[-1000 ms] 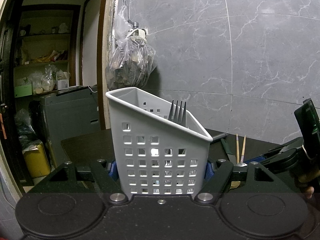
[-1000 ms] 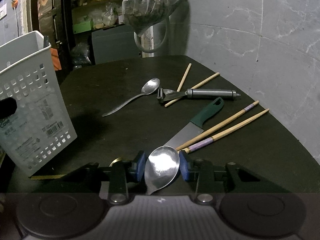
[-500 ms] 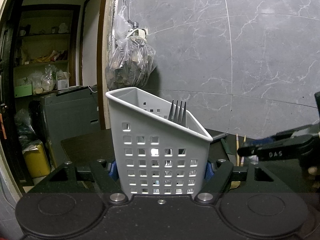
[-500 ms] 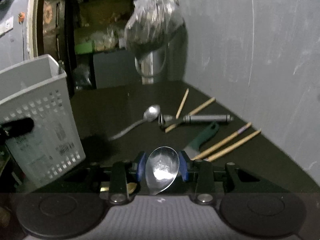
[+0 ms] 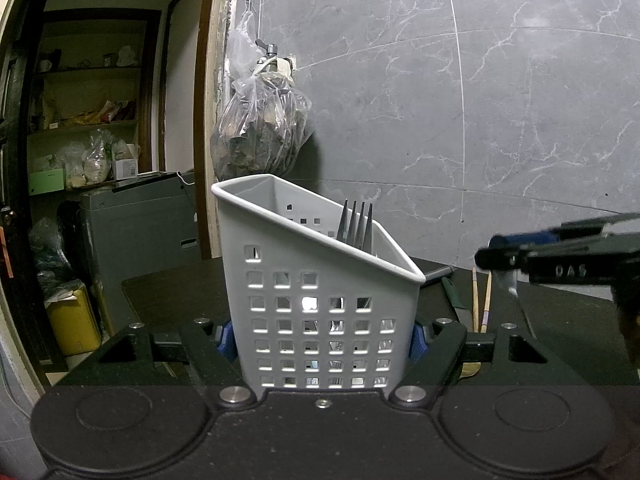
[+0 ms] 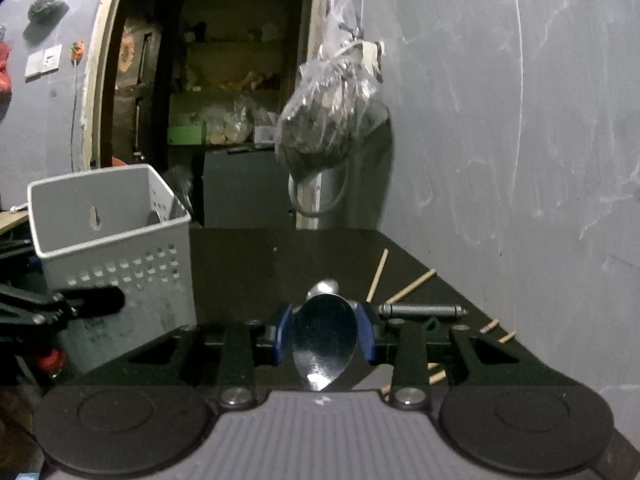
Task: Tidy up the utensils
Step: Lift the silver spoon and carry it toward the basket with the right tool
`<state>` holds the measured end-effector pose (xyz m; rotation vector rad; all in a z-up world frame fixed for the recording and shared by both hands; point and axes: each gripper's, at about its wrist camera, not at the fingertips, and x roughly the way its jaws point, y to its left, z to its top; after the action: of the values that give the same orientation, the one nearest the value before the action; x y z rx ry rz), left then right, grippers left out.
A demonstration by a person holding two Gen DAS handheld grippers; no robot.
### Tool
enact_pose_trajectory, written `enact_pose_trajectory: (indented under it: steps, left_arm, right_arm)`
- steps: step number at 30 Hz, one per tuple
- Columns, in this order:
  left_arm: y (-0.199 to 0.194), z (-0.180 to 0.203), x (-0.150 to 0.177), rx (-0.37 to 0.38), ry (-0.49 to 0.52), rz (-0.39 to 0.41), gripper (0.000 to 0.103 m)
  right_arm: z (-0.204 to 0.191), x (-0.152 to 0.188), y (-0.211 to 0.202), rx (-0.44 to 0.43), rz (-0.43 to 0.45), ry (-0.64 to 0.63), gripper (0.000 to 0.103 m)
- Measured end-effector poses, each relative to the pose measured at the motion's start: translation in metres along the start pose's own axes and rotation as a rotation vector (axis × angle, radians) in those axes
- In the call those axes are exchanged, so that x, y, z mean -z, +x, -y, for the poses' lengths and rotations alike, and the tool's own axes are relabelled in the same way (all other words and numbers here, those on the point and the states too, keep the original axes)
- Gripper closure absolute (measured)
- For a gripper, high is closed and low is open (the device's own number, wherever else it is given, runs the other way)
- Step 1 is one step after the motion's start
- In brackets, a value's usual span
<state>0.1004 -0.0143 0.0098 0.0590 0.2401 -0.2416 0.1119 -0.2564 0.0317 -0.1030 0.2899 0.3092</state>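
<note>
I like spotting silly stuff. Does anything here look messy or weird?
A little. Chopsticks lie scattered at different angles on the black table, not paired. The right gripper pinches its spoon by the bowl, not the handle. The basket stands upright, held by the left gripper.

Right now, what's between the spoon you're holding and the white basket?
In the right wrist view, just bare dark table separates the held spoon from the white basket. The left gripper's finger crosses the basket's front.
</note>
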Motion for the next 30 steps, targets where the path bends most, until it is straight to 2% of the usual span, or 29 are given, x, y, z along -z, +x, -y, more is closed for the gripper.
enact_pose_trajectory:
  steps: [10,30]
  left_arm:
    - [0.000,0.000,0.000,0.000,-0.001,0.000,0.027]
    - [0.000,0.000,0.000,0.000,0.002,-0.001,0.027]
  right_arm:
    - [-0.007,-0.017,-0.010,-0.008,0.064,-0.017,0.065]
    - [-0.010,-0.027,-0.018,-0.013,0.103,-0.029,0.066]
